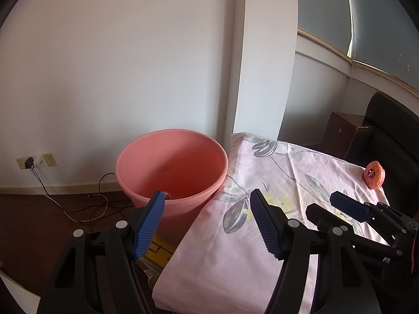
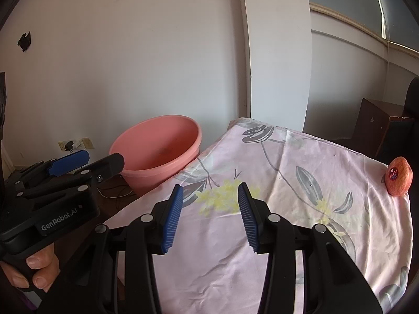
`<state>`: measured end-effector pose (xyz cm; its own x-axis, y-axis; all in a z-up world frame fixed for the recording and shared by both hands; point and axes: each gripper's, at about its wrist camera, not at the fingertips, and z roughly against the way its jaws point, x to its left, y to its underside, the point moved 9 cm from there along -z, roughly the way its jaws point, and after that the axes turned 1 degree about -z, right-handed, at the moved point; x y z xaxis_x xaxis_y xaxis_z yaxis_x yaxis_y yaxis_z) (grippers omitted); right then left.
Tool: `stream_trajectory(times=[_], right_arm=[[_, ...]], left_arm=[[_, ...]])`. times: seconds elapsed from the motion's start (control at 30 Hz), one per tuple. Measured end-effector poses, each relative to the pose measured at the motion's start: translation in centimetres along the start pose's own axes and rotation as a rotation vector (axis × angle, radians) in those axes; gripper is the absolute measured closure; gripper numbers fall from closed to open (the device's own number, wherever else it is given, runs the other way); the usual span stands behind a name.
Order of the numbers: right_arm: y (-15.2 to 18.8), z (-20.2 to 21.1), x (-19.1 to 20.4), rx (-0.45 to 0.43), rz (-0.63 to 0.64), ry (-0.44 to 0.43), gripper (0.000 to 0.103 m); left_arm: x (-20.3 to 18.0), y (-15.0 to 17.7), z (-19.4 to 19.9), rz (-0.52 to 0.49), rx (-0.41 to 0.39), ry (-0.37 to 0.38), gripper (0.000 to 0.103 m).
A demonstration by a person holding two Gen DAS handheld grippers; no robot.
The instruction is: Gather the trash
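Both the left gripper point(image 1: 207, 218) and right gripper point(image 2: 209, 214) stand wide, holding nothing. The apple point(image 2: 398, 180) looks firm, smooth, moderately heavy; grasp across its middle.

Bucket contents: in my left wrist view a blue pad point(image 1: 150, 225) covers most of a small dark item inside the pink bucket point(image 1: 183, 198); I can't identify it.
Apple sticker: the label on the apple point(image 2: 399, 180) is too small to read.
Chair: the black chair point(image 1: 392, 141) is cut off at the frame's edge.
Bucket base: hidden behind the cloth-covered table point(image 2: 288, 235).
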<state>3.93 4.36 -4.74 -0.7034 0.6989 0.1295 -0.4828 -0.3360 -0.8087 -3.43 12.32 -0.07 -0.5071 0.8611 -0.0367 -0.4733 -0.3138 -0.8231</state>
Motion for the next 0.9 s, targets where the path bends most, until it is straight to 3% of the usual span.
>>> stream_trajectory(times=[0.9], right_arm=[[0.3,-0.3,-0.8,0.008,-0.021,0.012,0.059]], left_arm=[[-1.0,0.3,-0.7,-0.041,0.026,0.014,0.036]])
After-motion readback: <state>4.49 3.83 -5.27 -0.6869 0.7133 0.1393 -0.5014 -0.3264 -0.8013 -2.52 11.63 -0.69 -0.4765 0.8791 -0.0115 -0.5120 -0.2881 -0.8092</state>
